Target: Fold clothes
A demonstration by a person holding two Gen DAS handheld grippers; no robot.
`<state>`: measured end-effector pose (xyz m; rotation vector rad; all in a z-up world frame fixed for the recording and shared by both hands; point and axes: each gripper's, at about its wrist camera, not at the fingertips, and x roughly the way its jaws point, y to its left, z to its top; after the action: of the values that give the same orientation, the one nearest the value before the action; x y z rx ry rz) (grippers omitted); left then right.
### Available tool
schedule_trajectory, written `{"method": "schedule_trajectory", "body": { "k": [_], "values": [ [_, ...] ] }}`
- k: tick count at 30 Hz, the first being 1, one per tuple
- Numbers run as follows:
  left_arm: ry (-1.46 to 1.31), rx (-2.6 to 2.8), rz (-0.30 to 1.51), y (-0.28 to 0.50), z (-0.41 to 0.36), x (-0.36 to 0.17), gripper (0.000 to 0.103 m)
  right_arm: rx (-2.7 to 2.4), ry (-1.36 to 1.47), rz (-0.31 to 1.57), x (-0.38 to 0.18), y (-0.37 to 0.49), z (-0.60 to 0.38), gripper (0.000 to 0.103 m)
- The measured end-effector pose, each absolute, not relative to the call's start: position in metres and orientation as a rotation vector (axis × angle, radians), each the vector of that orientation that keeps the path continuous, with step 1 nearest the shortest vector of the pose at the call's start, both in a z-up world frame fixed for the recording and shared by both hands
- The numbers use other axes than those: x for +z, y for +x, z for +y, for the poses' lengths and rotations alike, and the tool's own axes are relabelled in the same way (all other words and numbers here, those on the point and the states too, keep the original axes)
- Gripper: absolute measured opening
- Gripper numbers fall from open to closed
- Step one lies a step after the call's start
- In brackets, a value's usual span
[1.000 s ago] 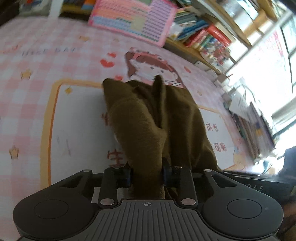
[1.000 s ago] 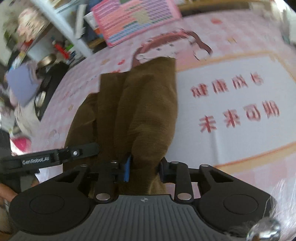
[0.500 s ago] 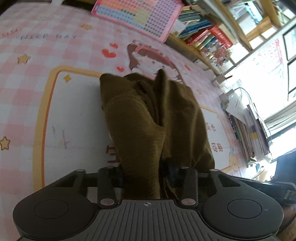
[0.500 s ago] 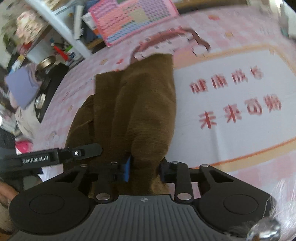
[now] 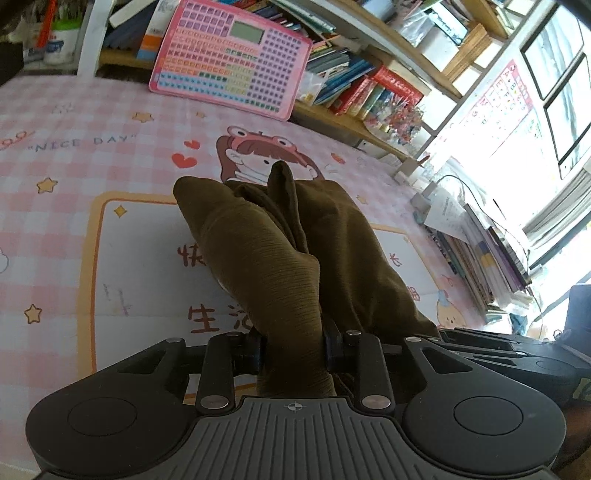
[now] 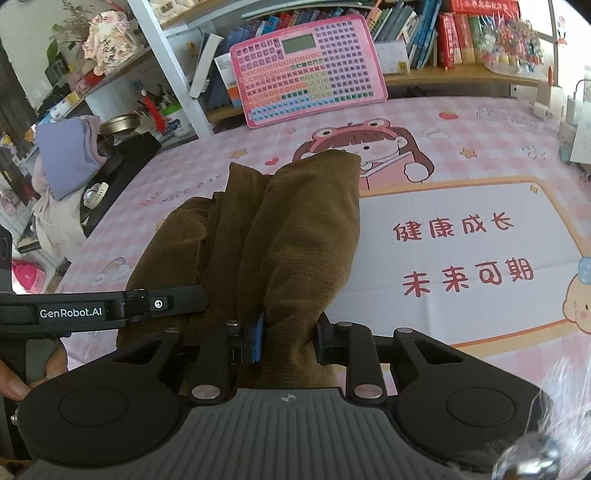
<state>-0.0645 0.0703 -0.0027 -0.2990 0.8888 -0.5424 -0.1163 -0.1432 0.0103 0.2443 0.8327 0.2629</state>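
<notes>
Where bookshelves [image 6: 424,33] stand, pink mat [image 5: 74,177].

Garment [image 5: 295,258] on mat [image 5: 74,166] (keyboard toy [image 5: 229,55] behind)

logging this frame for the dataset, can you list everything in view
garment: one, olive brown, bunched on the mat, near end held by both grippers
mat: one, pink check with cartoon girl and white panel, covering the surface
keypad board: one, pink, leaning against the shelf at the far edge
books: many, mixed colours, on the shelves behind
purple cloth: one, lilac, off the mat's left side
left gripper: black, clamped on the garment
right gripper: black, clamped on the garment
</notes>
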Motion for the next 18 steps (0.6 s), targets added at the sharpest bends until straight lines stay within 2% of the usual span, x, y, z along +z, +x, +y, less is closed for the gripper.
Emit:
{"method": "schedule_trajectory", "body": {
  "k": [18],
  "values": [
    [-0.255, -0.472, 0.854, -0.098, 0.005, 0.019, 0.027, 0.333, 0.273, 0.794, 0.018, -0.142, -0.211, 0.023]
  ]
}}
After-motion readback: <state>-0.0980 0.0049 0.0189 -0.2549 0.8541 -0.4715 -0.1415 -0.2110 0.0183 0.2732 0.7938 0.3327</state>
